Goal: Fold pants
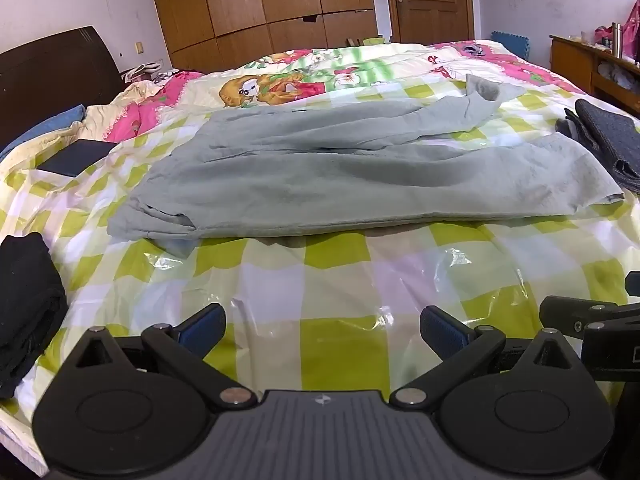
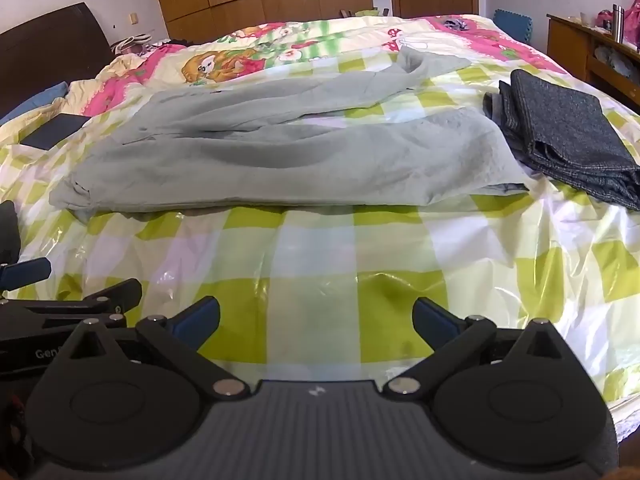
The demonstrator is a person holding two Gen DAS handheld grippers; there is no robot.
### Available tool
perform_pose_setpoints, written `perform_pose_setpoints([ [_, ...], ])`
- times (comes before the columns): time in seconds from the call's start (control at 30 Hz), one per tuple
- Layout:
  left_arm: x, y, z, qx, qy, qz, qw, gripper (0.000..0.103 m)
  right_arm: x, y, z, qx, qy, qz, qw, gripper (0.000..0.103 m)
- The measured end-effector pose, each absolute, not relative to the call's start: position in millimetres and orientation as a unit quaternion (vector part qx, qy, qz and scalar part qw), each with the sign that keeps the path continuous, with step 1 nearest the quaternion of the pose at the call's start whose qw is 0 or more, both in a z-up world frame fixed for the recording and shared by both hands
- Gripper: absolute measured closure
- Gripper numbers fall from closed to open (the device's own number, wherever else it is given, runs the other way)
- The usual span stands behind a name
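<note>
Pale grey-green pants [image 1: 340,168] lie spread sideways on the bed's checked cover, waist to the left, legs to the right, the far leg twisted up at its end [image 1: 480,88]. They also show in the right wrist view [image 2: 280,160]. My left gripper [image 1: 322,326] is open and empty, low over the cover in front of the pants' near edge. My right gripper [image 2: 316,318] is open and empty, beside the left one, also short of the pants. Part of the left gripper [image 2: 60,308] shows in the right wrist view.
A folded dark grey garment [image 2: 568,136] lies right of the pants, close to the leg ends. A black garment [image 1: 24,304] lies at the left near edge. A dark flat box [image 1: 76,158] sits far left. A wooden shelf [image 1: 592,64] stands right of the bed.
</note>
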State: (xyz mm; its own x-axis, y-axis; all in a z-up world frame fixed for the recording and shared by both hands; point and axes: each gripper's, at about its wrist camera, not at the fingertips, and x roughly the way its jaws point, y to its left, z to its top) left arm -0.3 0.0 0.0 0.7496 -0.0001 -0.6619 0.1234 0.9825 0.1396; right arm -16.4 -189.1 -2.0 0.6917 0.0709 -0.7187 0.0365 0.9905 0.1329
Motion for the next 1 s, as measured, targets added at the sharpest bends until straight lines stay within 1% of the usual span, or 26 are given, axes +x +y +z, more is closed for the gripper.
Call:
perform_pose_setpoints([
  [0.3,-6,-9,-3,0.088,0.351,-0.039,0.931,0.000,-16,-185,-3,0.063,0.397,0.008,0.915,0.001],
  [0.57,0,1,-1,0.069,0.363,-0.050,0.928,0.000,-15,-185,-4,0.064,0.399,0.009,0.915,0.001],
  [1.0,0,1,-1,0.069,0.365,-0.054,0.927,0.000,-15,-186,-6,0.066,0.397,0.012,0.915,0.001],
])
